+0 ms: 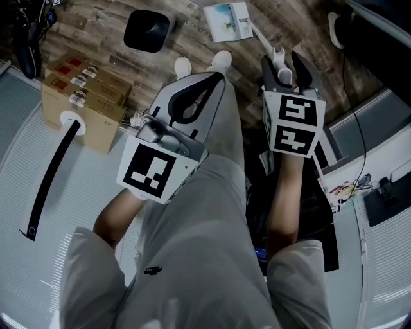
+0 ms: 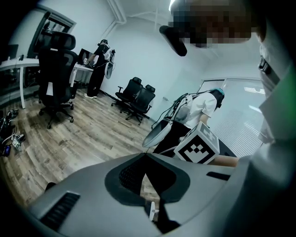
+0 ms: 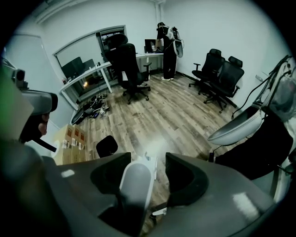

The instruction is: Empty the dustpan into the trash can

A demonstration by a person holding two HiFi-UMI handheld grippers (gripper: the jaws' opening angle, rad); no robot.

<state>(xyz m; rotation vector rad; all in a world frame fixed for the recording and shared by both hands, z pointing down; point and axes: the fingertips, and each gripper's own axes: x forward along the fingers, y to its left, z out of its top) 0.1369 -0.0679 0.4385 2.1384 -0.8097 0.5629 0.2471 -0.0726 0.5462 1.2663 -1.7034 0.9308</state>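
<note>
Head view, looking steeply down: grey-clad legs fill the middle of the frame, and two white shoes (image 1: 220, 60) are seen at upper centre on the wooden floor (image 1: 192, 45). The dustpan (image 1: 228, 19) lies at the top edge, right of centre, white, with a blue-green print on it that cannot be made out. Its white handle (image 1: 262, 37) slants down-right into the right gripper (image 1: 284, 61). The black trash can (image 1: 148, 29) stands on the floor at upper left, well apart from the dustpan. Cardboard boxes (image 1: 83, 96) are noted below and left of the can. The left gripper (image 1: 216, 78) is held at centre left, pointing toward the shoes. Left gripper view: the jaws of the left gripper (image 2: 145, 157) are pressed together with nothing caught between them. Right gripper view: the jaws of the right gripper (image 3: 148, 159) are set apart, and the handle (image 3: 136, 183) is seen between them, close against the jaw at the frame's left, with a clear gap to the other; no clamp is made. The trash can (image 3: 106, 146) is seen at left of the jaws.
</note>
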